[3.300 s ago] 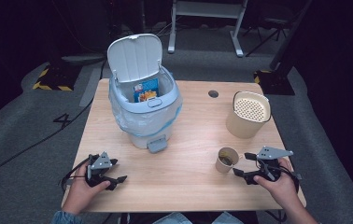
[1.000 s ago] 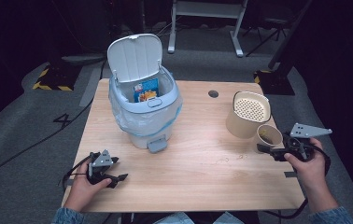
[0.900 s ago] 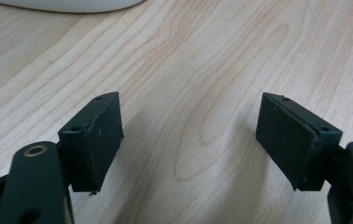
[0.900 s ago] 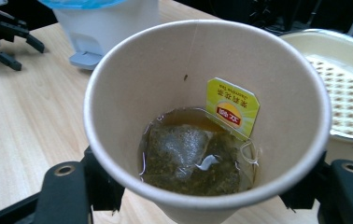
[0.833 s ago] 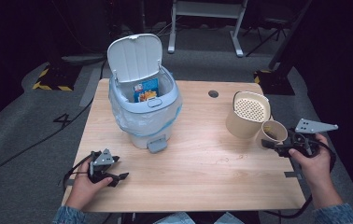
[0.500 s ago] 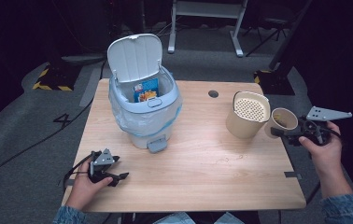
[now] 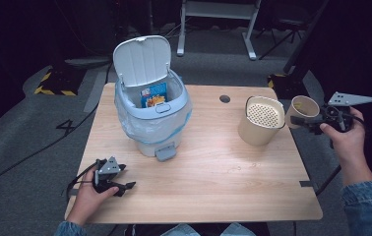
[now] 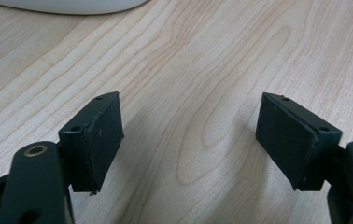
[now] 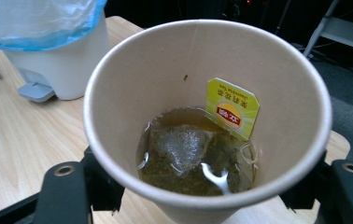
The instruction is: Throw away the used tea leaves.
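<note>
Tea dregs and a tea bag sit in the paper cup, clamped upright by the right gripper beside the strainer pot, probably for draining. Left gripper rests wide-jawed on the desk.

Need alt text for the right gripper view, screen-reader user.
A paper cup, gripped between the right gripper's black jaws, holds a wet tea bag in a little brown liquid, its yellow tag leaning on the inner wall. Behind it to the left, a white pedal bin with a blue liner stands on the wooden table.
</note>
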Tool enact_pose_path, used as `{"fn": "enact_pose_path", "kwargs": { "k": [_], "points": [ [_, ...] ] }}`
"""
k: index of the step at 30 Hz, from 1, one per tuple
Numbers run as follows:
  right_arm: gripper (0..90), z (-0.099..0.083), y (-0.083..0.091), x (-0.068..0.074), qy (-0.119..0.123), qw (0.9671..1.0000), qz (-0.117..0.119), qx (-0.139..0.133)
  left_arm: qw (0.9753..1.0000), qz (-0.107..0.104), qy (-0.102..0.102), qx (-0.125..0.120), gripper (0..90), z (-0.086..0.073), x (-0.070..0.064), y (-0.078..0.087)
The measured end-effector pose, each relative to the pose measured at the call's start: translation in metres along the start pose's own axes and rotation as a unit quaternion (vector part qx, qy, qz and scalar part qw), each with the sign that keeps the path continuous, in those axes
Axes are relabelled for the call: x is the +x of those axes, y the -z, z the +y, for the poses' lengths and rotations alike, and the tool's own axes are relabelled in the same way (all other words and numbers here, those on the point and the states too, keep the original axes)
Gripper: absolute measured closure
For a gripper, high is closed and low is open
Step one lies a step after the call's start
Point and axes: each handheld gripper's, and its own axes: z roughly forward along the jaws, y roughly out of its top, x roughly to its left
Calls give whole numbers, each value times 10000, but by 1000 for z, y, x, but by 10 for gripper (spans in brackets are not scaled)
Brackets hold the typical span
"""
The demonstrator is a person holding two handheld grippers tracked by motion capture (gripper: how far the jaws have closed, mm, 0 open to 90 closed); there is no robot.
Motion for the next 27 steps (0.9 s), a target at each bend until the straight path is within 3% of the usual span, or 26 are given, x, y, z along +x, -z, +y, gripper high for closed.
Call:
{"fn": "enact_pose_path", "kwargs": {
  "k": [8, 18, 20, 22, 23, 24, 26, 27],
  "points": [
    [314, 10, -13, -10, 89, 9999, -107, 101, 10000, 24, 14, 0, 234, 0, 0, 0],
    [314, 18, -37, -24, 476, 9966, -481, 462, 10000, 52, 32, 0, 236, 0, 0, 0],
    [314, 18, -45, -28, 734, 9938, -611, 561, 10000, 54, 39, -2, 237, 0, 0, 0],
    [315, 18, -46, -29, 806, 9927, -669, 592, 10000, 54, 46, -1, 237, 0, 0, 0],
    [315, 18, -50, -31, 1041, 9884, -844, 716, 10000, 59, 44, 4, 237, 0, 0, 0],
    [315, 18, -50, -31, 1041, 9884, -844, 716, 10000, 60, 49, 6, 237, 0, 1, 0],
    [316, 17, -56, -32, 1377, 9812, -1004, 901, 10000, 72, 61, -1, 237, 0, 1, 0],
    [317, 17, -58, -32, 1419, 9800, -1023, 947, 10000, 78, 55, -4, 237, 1, 1, 0]
  ]
}}
